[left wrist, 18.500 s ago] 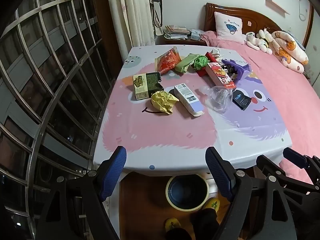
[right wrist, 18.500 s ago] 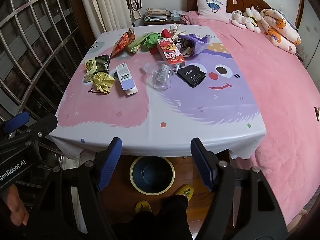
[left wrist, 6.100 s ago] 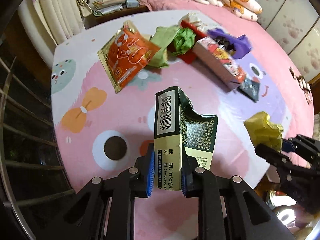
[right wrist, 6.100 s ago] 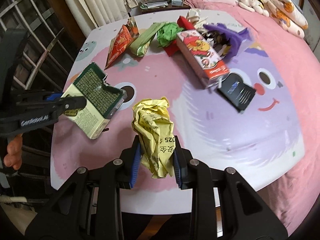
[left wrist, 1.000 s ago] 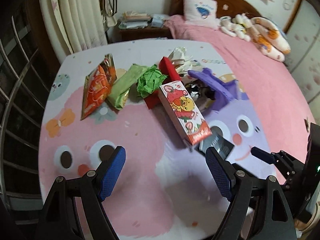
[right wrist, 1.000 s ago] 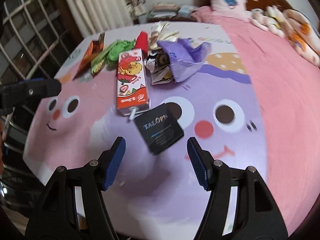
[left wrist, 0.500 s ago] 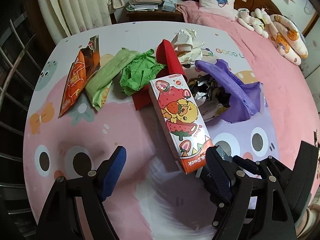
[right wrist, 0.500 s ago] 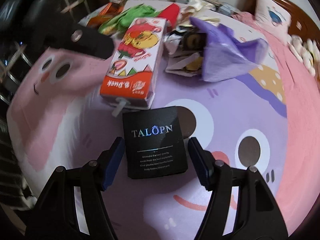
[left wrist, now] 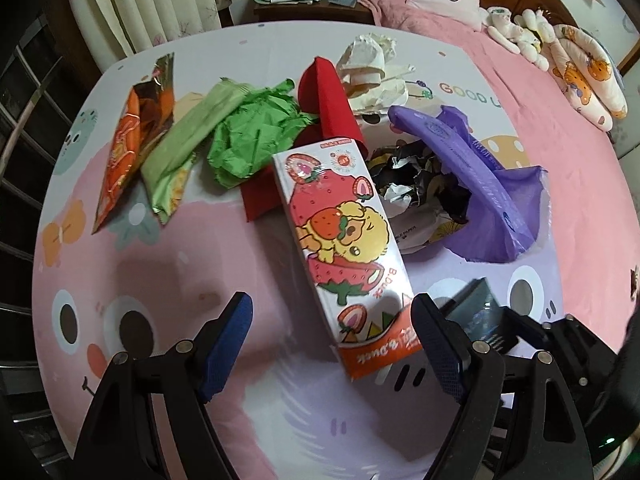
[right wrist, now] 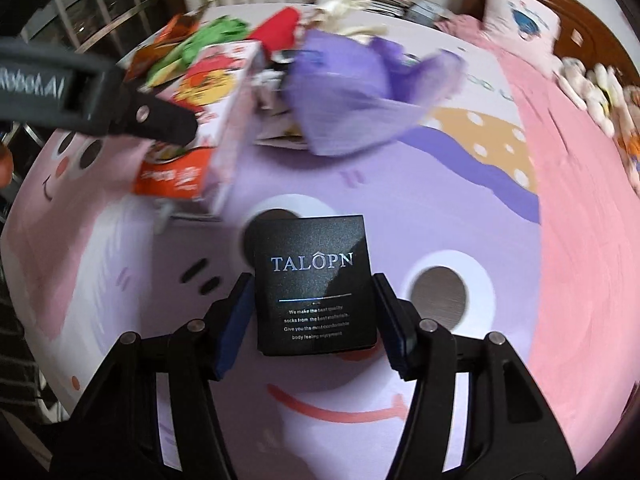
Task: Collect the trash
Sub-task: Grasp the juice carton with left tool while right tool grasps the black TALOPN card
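The right gripper (right wrist: pixel 314 320) has its blue pads on both sides of a flat black box (right wrist: pixel 314 284). The pads look like they touch its edges, but the picture is blurry there, so I cannot be sure it is squeezed tight. Silver letters on the box say "TALOPN", and small lines under them talk about socks.

The left gripper (left wrist: pixel 332 340) is wide open and holds nothing. The end of a long strawberry carton (left wrist: pixel 342 236) sits between its fingers. The carton is smooth card with a yellow duck hugging a strawberry, and its orange end says "B.Duck".

At 1 o'clock from the carton lies a floppy purple bag (left wrist: pixel 492 196) with crumpled black and white paper (left wrist: pixel 416 184) beside it. At 11 o'clock is a scrunched green paper ball (left wrist: pixel 252 140), then a green wrapper (left wrist: pixel 180 156) and a shiny orange snack bag (left wrist: pixel 128 152). A red folded card (left wrist: pixel 328 96) and crumpled white paper (left wrist: pixel 376 68) sit at 12 o'clock.

Everything lies on a smooth tablecloth (left wrist: pixel 160 272) with cartoon faces and the words "GOOD".
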Action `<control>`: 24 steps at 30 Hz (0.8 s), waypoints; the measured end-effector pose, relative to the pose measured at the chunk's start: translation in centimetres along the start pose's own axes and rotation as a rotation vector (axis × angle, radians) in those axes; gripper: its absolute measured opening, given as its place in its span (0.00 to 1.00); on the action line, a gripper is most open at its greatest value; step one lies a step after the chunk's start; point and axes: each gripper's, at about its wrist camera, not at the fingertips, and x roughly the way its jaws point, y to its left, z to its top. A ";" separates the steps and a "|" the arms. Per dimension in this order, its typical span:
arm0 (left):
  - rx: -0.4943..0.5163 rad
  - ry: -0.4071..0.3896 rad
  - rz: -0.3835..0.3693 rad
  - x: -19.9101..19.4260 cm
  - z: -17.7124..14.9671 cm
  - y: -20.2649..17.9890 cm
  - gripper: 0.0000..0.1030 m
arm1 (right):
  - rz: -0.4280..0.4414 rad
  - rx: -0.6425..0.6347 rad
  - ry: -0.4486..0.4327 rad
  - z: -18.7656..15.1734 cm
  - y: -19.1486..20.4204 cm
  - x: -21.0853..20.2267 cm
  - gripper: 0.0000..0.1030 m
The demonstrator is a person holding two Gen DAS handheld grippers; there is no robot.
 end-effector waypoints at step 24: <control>0.020 0.031 0.049 3.0 0.9 -2.8 0.54 | 0.051 0.184 -0.014 -0.8 -2.1 -2.3 0.52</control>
